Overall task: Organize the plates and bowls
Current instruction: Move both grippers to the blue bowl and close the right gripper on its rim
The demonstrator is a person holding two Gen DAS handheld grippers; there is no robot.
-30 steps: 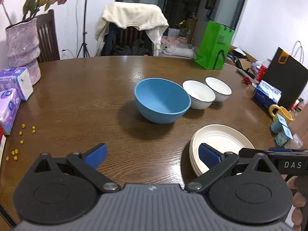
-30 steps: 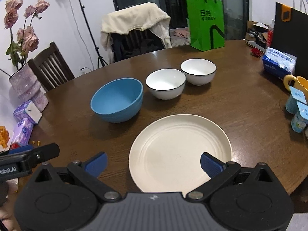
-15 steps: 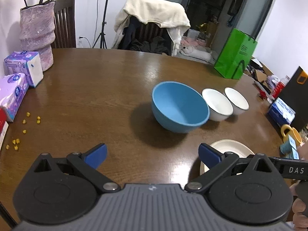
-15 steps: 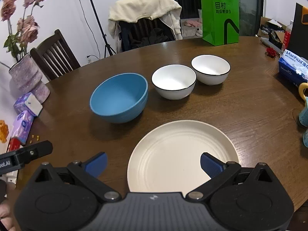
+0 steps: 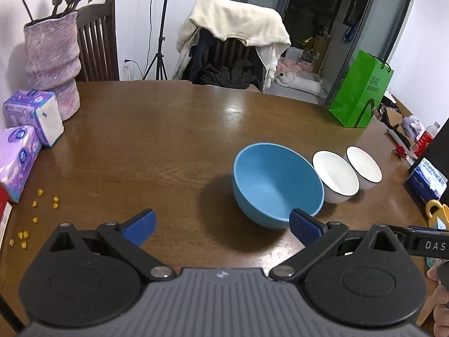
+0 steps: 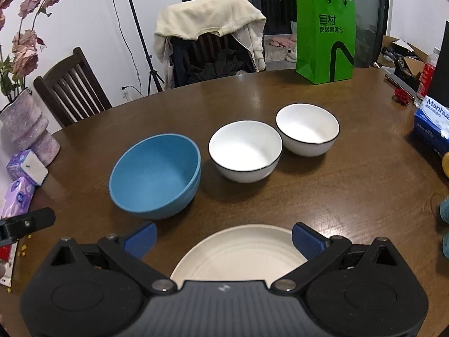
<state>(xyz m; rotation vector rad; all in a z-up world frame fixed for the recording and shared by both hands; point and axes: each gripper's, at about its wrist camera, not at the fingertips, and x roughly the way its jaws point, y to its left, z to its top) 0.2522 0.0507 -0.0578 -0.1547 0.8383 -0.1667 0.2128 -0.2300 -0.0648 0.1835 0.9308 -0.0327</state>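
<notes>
A large blue bowl stands on the round wooden table, with two white black-rimmed bowls in a row to its right. A cream plate lies nearest me, partly under the right gripper. My left gripper hangs open above the table, left of and short of the blue bowl, holding nothing. My right gripper is open over the plate's far edge, empty. The plate is hidden in the left wrist view.
A purple vase and tissue packs sit at the table's left, with yellow crumbs near them. A green bag, a blue tissue box and cups line the right side. Chairs stand behind.
Both grippers have drawn back and tilted up. The plate has slid down the right view and out of the left view. No object has moved.
</notes>
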